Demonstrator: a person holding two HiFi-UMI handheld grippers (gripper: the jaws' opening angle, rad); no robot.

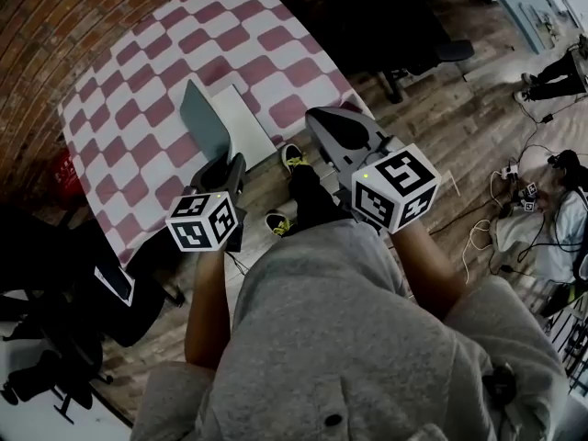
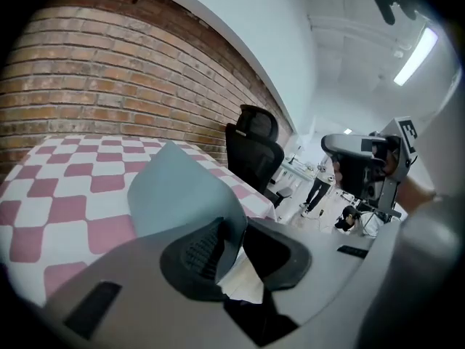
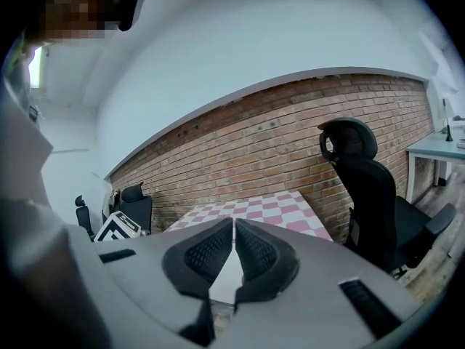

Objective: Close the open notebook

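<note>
Notebook (image 1: 230, 125) is partly closed: cover (image 2: 182, 187) stands raised between the fingers (image 2: 196, 249) of the left gripper (image 2: 234, 224). Fingers are parted a little. Cover is seen lying against one ribbed pad with a gap to the other, so it is judged loosely cradled, not clamped. Right gripper (image 3: 233, 222) is clenched on nothing, fingers tip to tip, held clear of the notebook, off to its right in the head view.

Outward: white page (image 1: 250, 131) lies flat on the checked cloth of the bench (image 1: 129, 127). Cover is hinged along the page's left side in the head view and tilted up steeply. Notebook sits near the bench's front edge, just ahead of the left gripper.

Step in hand, as judged: cover to be swung over onto the page.
- Contact should be kept at the cover's free edge.
- Cover should be pushed past upright toward the page, not pulled toward the person. Otherwise the notebook could be dragged off the nearby edge.
- Thin cover is likely to flex, so it should be guided down, not flicked.
- Once down, it should be pressed flat.
- Right gripper could be used to pin the page side if the notebook slides.
</note>
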